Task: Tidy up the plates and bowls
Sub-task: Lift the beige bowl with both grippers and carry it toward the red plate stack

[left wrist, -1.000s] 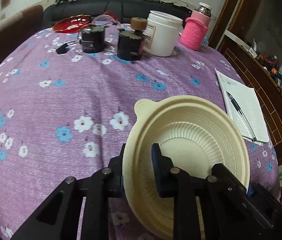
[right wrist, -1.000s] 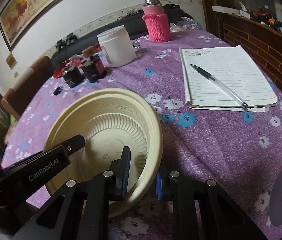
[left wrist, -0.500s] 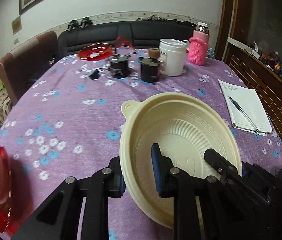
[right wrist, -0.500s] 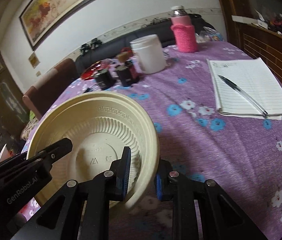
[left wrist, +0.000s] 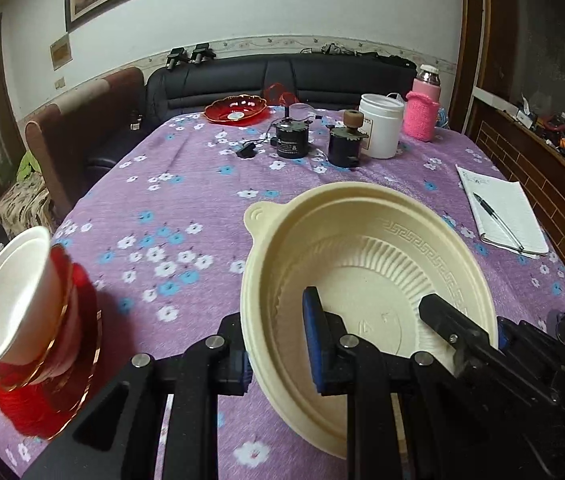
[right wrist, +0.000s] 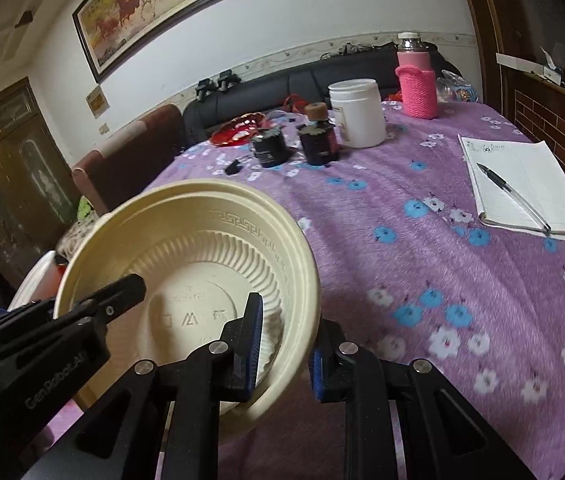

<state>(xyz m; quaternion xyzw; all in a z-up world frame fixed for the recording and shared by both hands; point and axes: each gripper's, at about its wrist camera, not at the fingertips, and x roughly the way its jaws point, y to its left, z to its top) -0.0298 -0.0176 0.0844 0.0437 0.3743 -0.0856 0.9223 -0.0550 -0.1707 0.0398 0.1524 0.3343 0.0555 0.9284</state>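
A cream plastic bowl (left wrist: 366,256) with a ribbed inside is held in the air above the purple flowered tablecloth. My left gripper (left wrist: 278,344) is shut on its near left rim. My right gripper (right wrist: 286,340) is shut on the opposite rim of the same bowl (right wrist: 198,256). At the left table edge a white bowl (left wrist: 10,300) sits tilted in a stack of red bowls on a red gold-rimmed plate (left wrist: 42,396). A red dish (left wrist: 236,108) lies at the far side of the table.
Two dark jars (left wrist: 292,140), a white tub (left wrist: 380,124) and a pink knitted bottle cover (left wrist: 422,118) stand at the back. A notepad with a pen (left wrist: 500,216) lies at the right. A black sofa and brown chair are behind the table.
Both grippers have lifted the cream bowl and drawn it back toward the near left. The stack of red bowls with the white bowl has come into the left wrist view.
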